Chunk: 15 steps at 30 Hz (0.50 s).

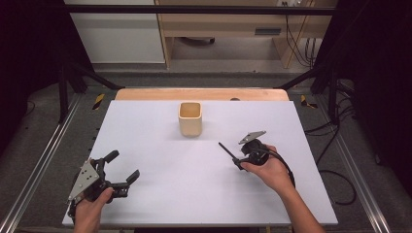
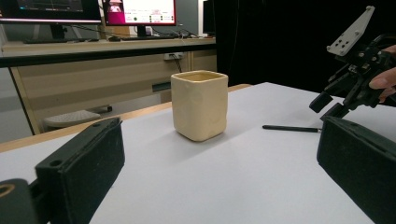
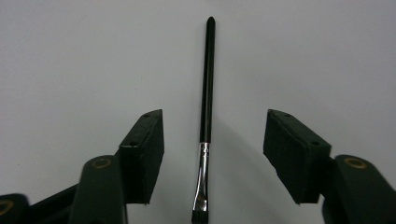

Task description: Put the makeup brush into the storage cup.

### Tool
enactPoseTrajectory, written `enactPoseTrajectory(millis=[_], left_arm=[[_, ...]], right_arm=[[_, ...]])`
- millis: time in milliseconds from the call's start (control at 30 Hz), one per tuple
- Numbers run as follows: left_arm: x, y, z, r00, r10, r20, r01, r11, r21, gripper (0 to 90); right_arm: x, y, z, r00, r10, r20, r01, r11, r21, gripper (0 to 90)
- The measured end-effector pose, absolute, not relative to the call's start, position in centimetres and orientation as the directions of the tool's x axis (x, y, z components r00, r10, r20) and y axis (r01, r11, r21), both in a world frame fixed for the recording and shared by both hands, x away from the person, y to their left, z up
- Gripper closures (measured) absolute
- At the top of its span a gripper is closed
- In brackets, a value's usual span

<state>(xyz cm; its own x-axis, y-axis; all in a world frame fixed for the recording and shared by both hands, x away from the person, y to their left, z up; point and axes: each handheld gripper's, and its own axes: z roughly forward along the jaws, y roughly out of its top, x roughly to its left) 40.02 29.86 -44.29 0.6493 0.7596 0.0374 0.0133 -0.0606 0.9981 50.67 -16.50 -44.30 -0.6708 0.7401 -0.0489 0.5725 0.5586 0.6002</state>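
High view: my right gripper [image 1: 236,161] straddles a black brush [image 1: 226,150] lying on the white table [image 1: 160,194], near a cream cup [image 1: 190,118]; my left gripper [image 1: 124,167] rests apart.
Left gripper view: my jaws gape, empty; cup ahead.
Right gripper view: brush between my pads [image 3: 144,144], untouched, jaws half-spread.
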Motion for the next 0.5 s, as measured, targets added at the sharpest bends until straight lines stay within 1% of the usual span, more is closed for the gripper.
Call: enactPoseTrajectory(millis=[167, 200, 267, 300, 333, 367, 400, 433, 500], left_arm=[[40.02, 29.78, -44.31, 0.652, 0.757, 0.041, 0.014, -0.067, 0.998, 0.6], [40.02, 29.78, -44.31, 0.652, 0.757, 0.041, 0.014, -0.067, 0.998, 0.6], [40.04, 29.74, -44.33, 0.653, 0.757, 0.042, 0.014, -0.068, 0.998, 0.7], [40.04, 29.72, -44.34, 0.653, 0.756, 0.042, 0.015, -0.068, 0.998, 0.7], [40.04, 29.72, -44.34, 0.653, 0.756, 0.042, 0.015, -0.068, 0.998, 0.7], [40.04, 29.71, -44.34, 0.653, 0.756, 0.044, 0.014, -0.07, 0.997, 0.7], [40.04, 29.71, -44.34, 0.653, 0.756, 0.044, 0.014, -0.07, 0.997, 0.7], [40.05, 29.7, -44.34, 0.653, 0.756, 0.045, 0.014, -0.071, 0.997, 0.7], [40.05, 29.69, -44.35, 0.653, 0.756, 0.045, 0.014, -0.072, 0.997, 0.7]], right_arm=[[51.07, -16.26, -44.64, -0.671, 0.74, -0.045, 0.59, 0.57, 0.572, 47.5], [51.07, -16.26, -44.64, -0.671, 0.74, -0.045, 0.59, 0.57, 0.572, 47.5], [51.21, -16.15, -44.7, -0.673, 0.738, -0.041, 0.597, 0.575, 0.559, 52.1], [51.26, -16.02, -44.73, -0.672, 0.74, -0.034, 0.604, 0.574, 0.553, 56.2], [51.26, -16.02, -44.73, -0.672, 0.74, -0.034, 0.604, 0.574, 0.553, 56.2], [51.35, -15.89, -44.8, -0.67, 0.742, -0.026, 0.611, 0.571, 0.548, 60.2], [51.35, -15.89, -44.8, -0.67, 0.742, -0.026, 0.611, 0.571, 0.548, 60.2], [51.47, -15.81, -44.93, -0.678, 0.735, -0.026, 0.608, 0.58, 0.542, 63.8], [51.47, -15.71, -44.96, -0.673, 0.739, -0.02, 0.616, 0.575, 0.538, 65.1]])
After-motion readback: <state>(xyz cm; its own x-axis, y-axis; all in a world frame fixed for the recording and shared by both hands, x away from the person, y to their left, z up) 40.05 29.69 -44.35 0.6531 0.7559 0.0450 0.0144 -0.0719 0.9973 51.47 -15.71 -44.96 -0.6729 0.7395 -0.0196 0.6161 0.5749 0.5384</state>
